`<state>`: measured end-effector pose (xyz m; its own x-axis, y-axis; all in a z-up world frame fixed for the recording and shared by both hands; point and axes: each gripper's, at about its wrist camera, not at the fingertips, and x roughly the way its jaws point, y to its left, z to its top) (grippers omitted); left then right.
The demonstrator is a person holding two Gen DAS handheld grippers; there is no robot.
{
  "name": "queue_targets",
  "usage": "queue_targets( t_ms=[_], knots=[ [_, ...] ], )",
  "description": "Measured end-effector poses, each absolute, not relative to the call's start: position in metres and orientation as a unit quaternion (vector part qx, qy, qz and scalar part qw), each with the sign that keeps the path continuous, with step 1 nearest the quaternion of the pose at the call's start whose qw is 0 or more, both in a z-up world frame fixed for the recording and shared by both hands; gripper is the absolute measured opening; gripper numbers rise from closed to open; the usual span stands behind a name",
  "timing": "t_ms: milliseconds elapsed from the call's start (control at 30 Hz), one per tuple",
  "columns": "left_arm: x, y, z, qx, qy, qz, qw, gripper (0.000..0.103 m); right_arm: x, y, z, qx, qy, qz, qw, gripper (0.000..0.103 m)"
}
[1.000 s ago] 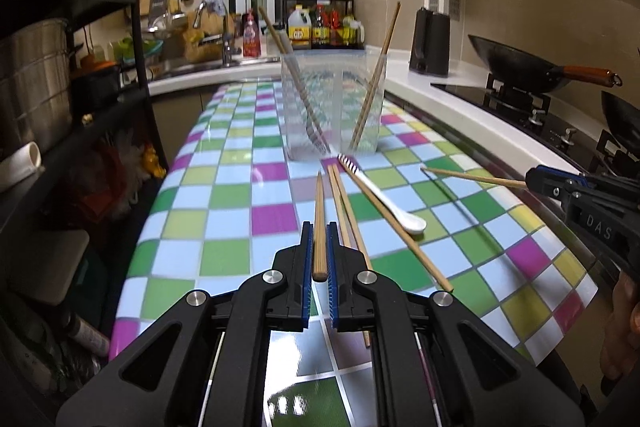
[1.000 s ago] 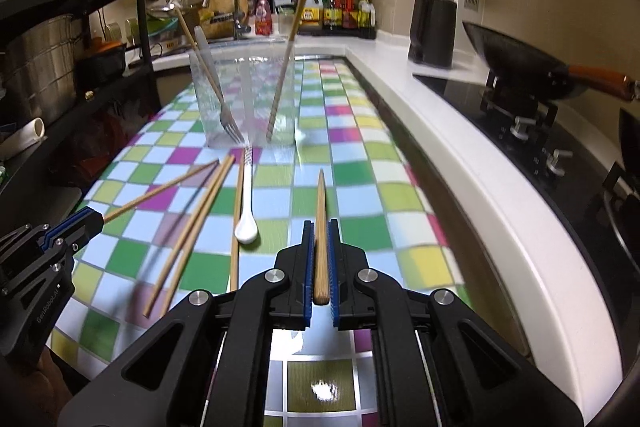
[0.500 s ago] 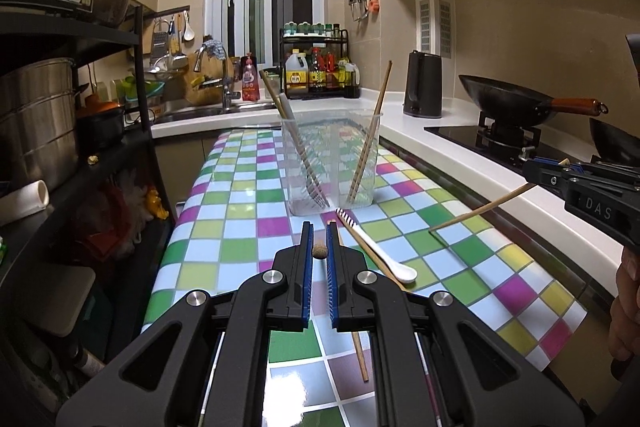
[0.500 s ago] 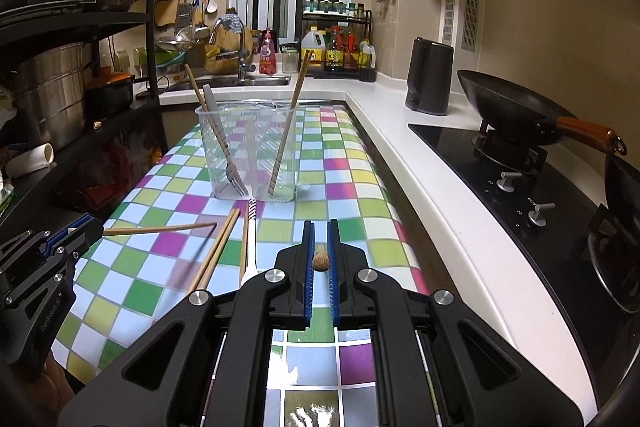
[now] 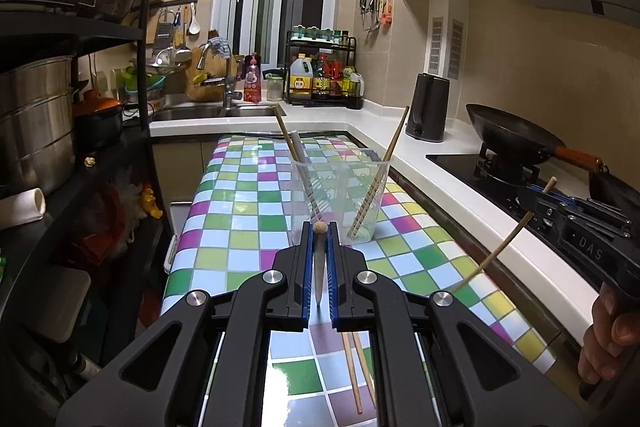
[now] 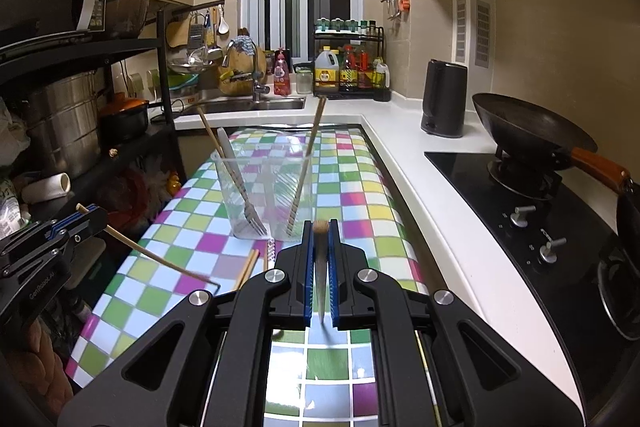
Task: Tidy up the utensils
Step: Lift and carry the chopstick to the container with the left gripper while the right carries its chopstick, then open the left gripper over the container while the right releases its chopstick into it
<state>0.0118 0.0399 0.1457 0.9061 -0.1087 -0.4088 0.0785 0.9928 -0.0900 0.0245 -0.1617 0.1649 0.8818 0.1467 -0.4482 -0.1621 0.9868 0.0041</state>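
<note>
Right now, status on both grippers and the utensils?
Left gripper and right gripper each shut on a chopstick. Clear holder ahead. Nothing in the way.

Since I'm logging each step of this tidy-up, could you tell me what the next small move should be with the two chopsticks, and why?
Probably carry both forward over the clear holder and tip them in. The left gripper and right gripper are each shut on a chopstick lifted off the checkered table, and the holder, already containing chopsticks and a fork, stands just ahead.
</note>
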Motion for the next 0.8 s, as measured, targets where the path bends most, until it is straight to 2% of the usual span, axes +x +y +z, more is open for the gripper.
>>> queue_targets(
  t_ms=[400,800],
  knots=[
    [0.069,0.063,0.206,-0.080,0.264,-0.100,0.956,0.007,0.069,-0.158,0.217,0.006,0.221,0.123,0.967,0.007],
    [0.126,0.067,0.297,-0.081,0.213,-0.118,0.966,0.006,0.127,-0.132,0.309,0.003,0.126,0.157,0.980,0.006]
  ],
)
